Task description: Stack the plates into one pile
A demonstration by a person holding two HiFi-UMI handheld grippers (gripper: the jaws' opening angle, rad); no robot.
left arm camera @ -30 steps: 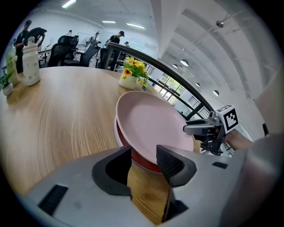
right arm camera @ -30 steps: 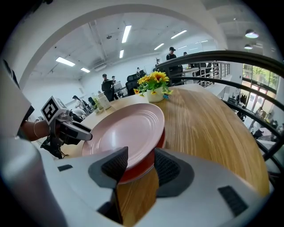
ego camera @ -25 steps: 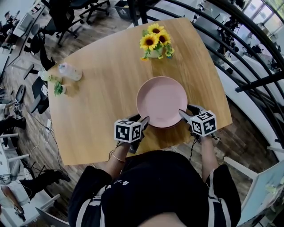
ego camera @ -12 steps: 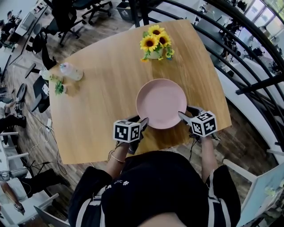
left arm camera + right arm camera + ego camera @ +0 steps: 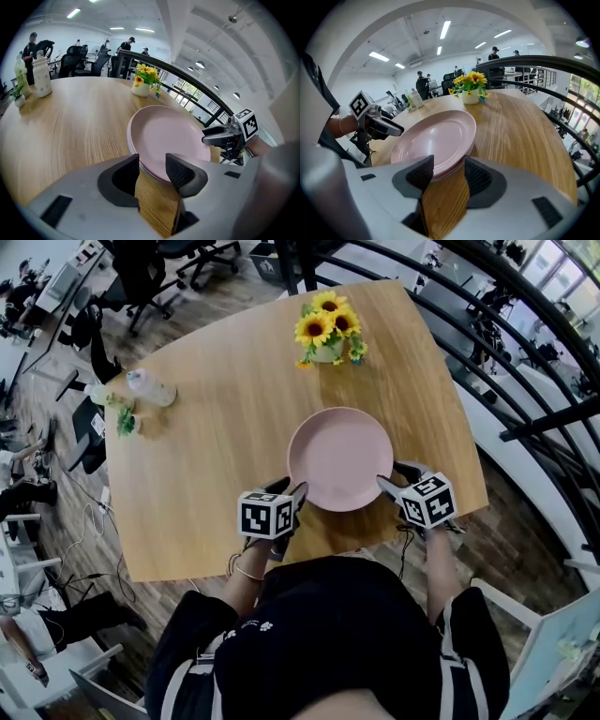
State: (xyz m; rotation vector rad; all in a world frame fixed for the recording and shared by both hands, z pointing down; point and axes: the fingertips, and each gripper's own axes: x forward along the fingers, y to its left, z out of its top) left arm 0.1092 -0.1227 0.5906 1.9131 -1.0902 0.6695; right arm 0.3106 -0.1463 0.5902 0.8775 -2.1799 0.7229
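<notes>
- Head view: the pink plates [image 5: 339, 458] lie as one pile on the table [image 5: 206, 512], between our two tools. The left gripper [image 5: 299, 493] sits at the pile's near-left rim and the right gripper [image 5: 383, 483] at its near-right rim.
- Head view: well ahead of both grippers a vase [image 5: 327, 353] holds sunflowers [image 5: 325, 320]. Far off to the left gripper's left we see a bottle [image 5: 150, 388] and a small potted plant [image 5: 125, 425]. We cannot tell what the bottle holds.
- Left gripper view: the left gripper [image 5: 152, 162] has its jaws apart and clamps nothing. Bare wood fills the gap, and the pile's rim lies just ahead of the tips. We count at least two rims stacked there; the top plate [image 5: 168, 138] is empty.
- Right gripper view: the right gripper [image 5: 449, 164] also stands parted, gripping nothing, with the pile's rim [image 5: 440, 140] reaching between its tips. The other gripper shows across the pile.
- Our judgement: the stacking looks done, and what remains is to square the pile. We should nudge both sides evenly, keep the tips low against the rims, and draw back straight so nothing slides.
</notes>
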